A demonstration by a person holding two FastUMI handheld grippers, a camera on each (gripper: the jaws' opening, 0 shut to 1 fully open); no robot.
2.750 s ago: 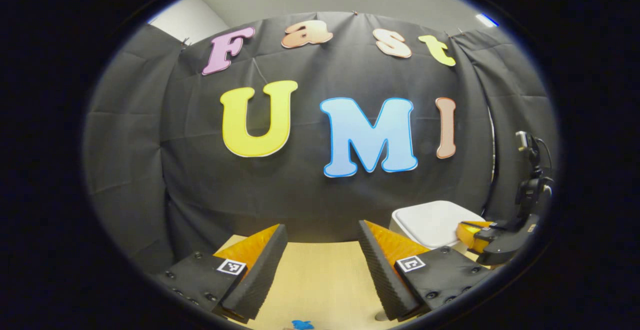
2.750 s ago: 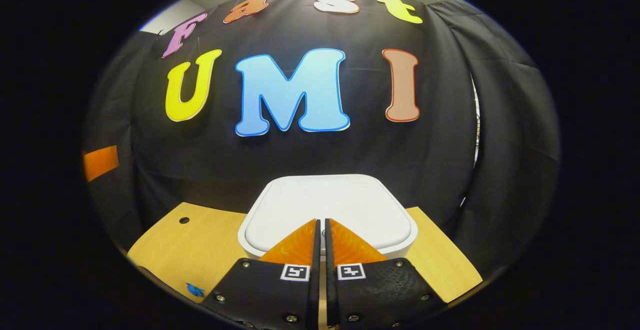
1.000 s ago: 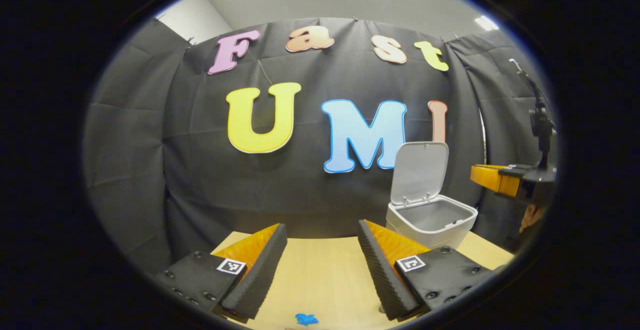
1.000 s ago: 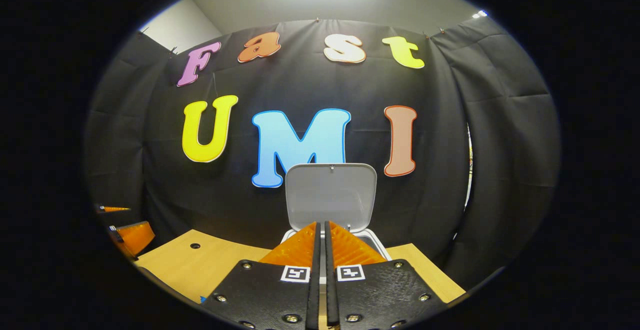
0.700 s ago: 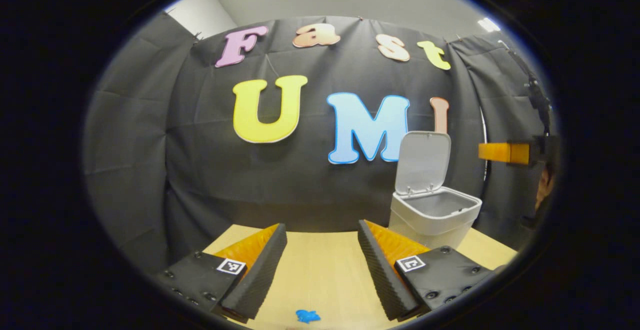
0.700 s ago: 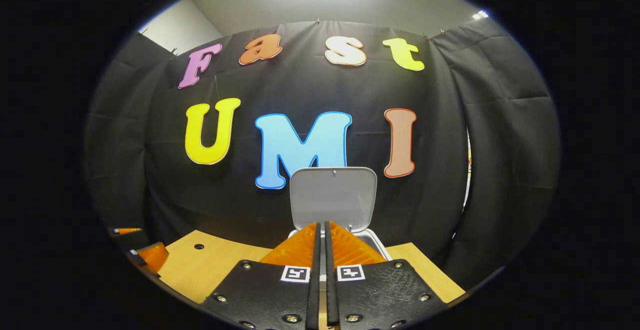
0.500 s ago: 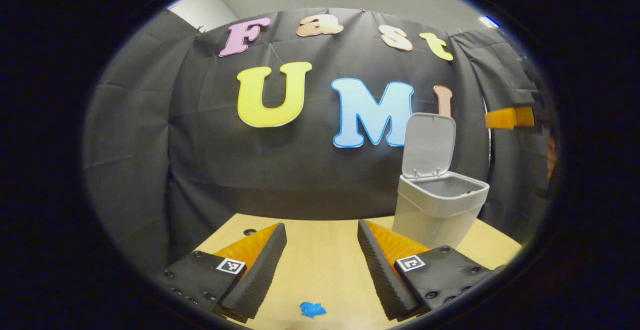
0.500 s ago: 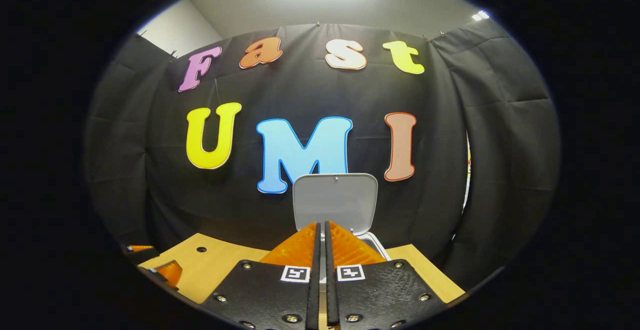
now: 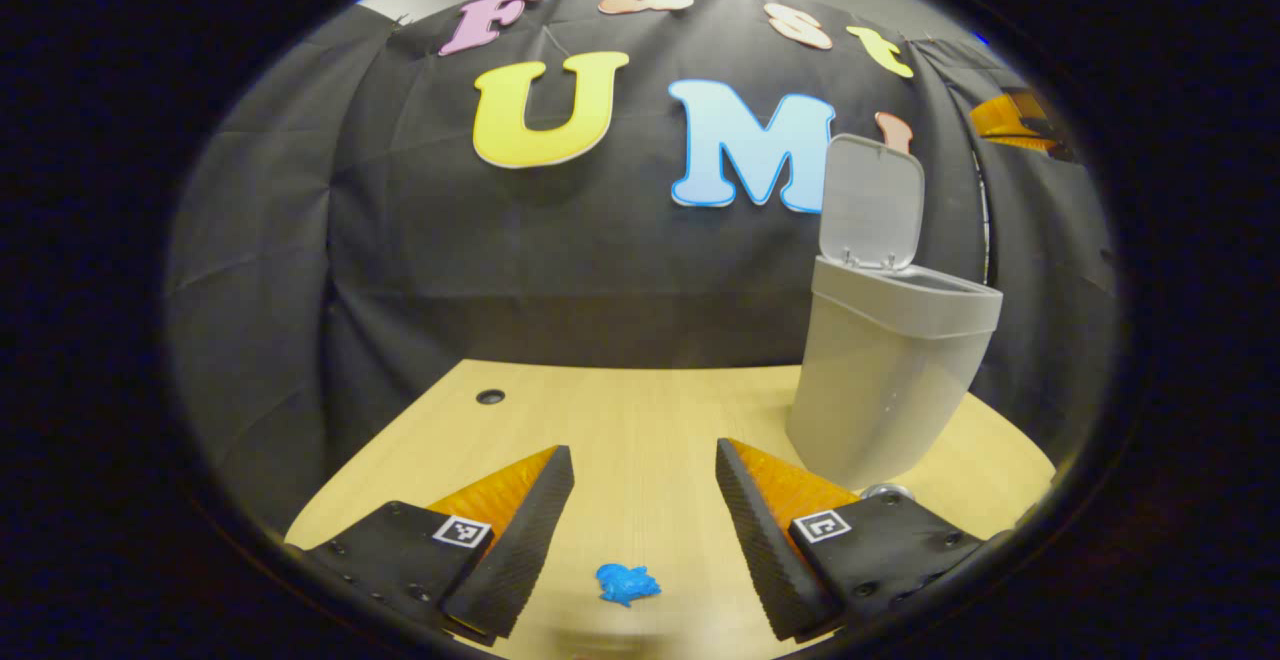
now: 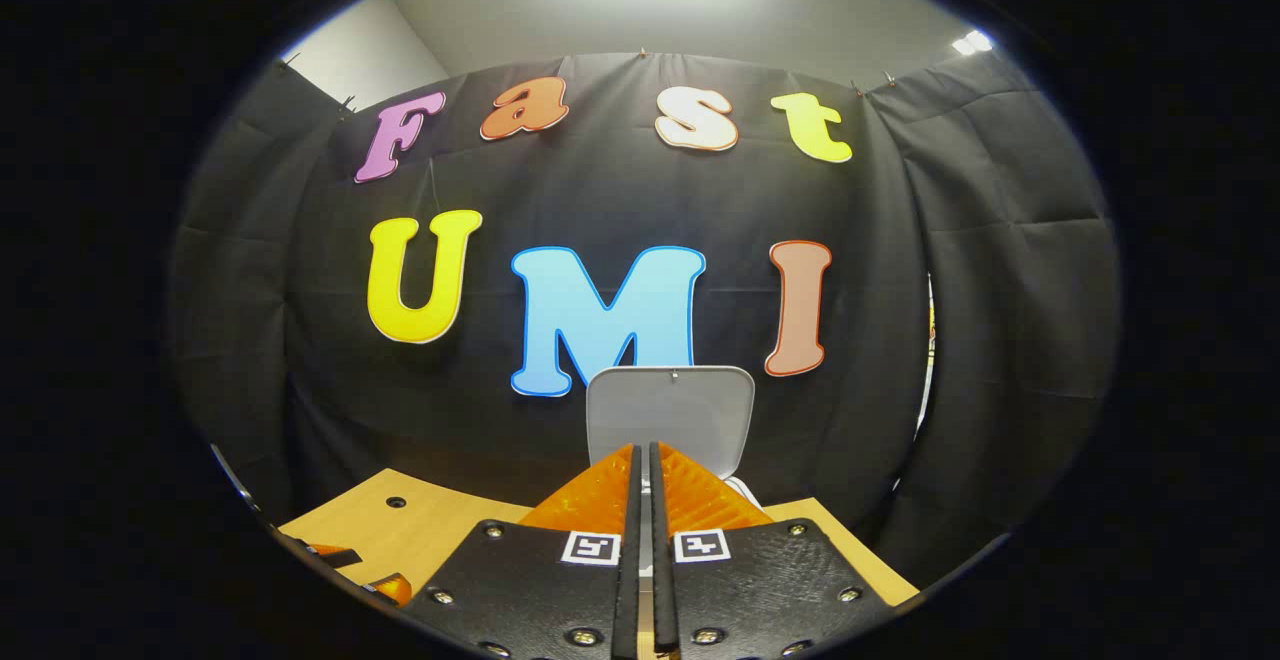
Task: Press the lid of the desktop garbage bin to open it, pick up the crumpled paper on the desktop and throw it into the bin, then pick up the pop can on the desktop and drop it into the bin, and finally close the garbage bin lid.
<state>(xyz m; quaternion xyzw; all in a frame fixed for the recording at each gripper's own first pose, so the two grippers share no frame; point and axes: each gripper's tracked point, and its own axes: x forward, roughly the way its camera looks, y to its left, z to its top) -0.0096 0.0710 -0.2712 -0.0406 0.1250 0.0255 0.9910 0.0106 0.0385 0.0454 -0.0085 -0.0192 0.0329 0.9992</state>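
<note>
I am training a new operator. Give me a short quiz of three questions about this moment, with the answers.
1. True or false: the lid of the garbage bin stands open.
2. What lies on the table between the fingers of the left gripper? A) a blue crumpled paper B) a spoon C) a red cup
3. Fill in: the jaws of the right gripper are ____.

Key
1. True. The lid is raised upright behind the bin's mouth.
2. A. The crumpled paper lies on the wood, touching neither finger.
3. Shut, with nothing held between them.
</note>
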